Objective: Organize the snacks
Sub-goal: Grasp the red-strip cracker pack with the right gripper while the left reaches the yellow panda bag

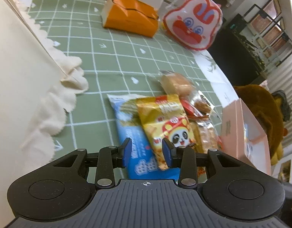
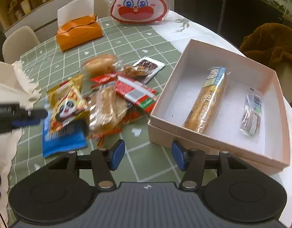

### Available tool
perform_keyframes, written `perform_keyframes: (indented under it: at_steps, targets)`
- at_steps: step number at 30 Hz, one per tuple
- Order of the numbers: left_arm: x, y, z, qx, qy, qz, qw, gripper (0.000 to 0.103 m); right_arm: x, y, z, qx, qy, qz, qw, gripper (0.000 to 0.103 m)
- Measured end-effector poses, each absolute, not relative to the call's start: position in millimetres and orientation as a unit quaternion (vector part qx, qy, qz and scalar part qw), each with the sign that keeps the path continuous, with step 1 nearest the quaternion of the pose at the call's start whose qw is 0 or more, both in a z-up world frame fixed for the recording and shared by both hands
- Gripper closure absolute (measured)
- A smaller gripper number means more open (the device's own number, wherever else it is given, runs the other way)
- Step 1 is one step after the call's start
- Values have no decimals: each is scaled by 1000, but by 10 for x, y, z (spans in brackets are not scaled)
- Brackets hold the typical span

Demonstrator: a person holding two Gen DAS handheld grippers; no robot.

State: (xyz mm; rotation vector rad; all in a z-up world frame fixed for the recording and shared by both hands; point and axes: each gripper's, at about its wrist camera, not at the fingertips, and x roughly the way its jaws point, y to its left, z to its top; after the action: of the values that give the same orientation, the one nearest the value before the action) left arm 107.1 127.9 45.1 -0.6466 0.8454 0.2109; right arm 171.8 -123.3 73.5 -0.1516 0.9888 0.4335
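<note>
A pile of snacks lies on the green checked tablecloth [image 2: 146, 43]: a yellow panda packet [image 1: 164, 121] [image 2: 67, 102] on a blue packet [image 1: 134, 133] [image 2: 64, 142], clear-wrapped biscuits [image 2: 106, 108], a red bar [image 2: 136, 93], a bun [image 2: 100, 62] and a dark sachet [image 2: 148, 68]. My left gripper [image 1: 146, 152] is open, its blue pads either side of the panda packet's near end; it shows blurred in the right wrist view [image 2: 32, 117]. My right gripper [image 2: 148, 154] is open and empty beside the pink box [image 2: 183, 136], which holds a long bread snack [image 2: 206, 104] and a small packet [image 2: 251, 114].
An orange tissue box [image 2: 79, 32] and a rabbit-face bag [image 2: 138, 1] stand at the far side. A cream cloth [image 1: 51, 102] lies at the left. A brown plush toy [image 2: 269, 41] sits beyond the box. Chairs stand behind the table.
</note>
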Motion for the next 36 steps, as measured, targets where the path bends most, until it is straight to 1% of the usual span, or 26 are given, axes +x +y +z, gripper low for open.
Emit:
perform_keyframes:
  at_steps: [3,5,7,9,15,18,19,20,21,22,24,29,32,33,36]
  targets:
    - [1089,1231,449,-307,402,94,858,63,1766,-1216,734,-88,459,194,863,48]
    - [1106,1221,454,-304,402,94,859,63,1768,-1237,755,-80,460,198,862,45]
    - [1110,1235,455,-303,401,99,859,63,1733,-1230,808,-69,454,217,861,34]
    - [1096,1272,452,-303,398,107,859,63,1693,-1175,850,-66,448,237,860,31]
    - [1001,1474,416,-318,398,150,847,63,1731,-786,830,-74,452,281,843,31]
    - [990,1504,463,-333,390,140,847,63,1785,-552,774,-91,446,284,844,31]
    - [1013,1495,491,-340,387,128,848,63,1798,-489,740,-98,446,285,843,35]
    - [1047,1484,511,-344,386,120,848,63,1804,-432,700,-109,450,283,840,42]
    - [1093,1464,528,-343,387,116,848,63,1806,-392,660,-117,459,280,835,62]
    - [1164,1433,537,-336,390,116,849,63,1806,-386,633,-118,466,276,832,65]
    - [1323,1359,530,-317,400,123,851,63,1777,-436,641,-108,465,273,835,65]
    - [1669,1110,516,-242,424,133,862,60,1759,-670,601,-73,495,252,829,65]
    - [1729,1022,507,-206,428,128,871,59,1672,-797,578,-77,502,240,827,65]
    - [1724,1012,508,-197,427,127,873,56,1634,-837,574,-78,505,239,825,65]
    - [1692,1002,512,-188,435,123,872,56,1498,-955,571,-82,509,234,824,65]
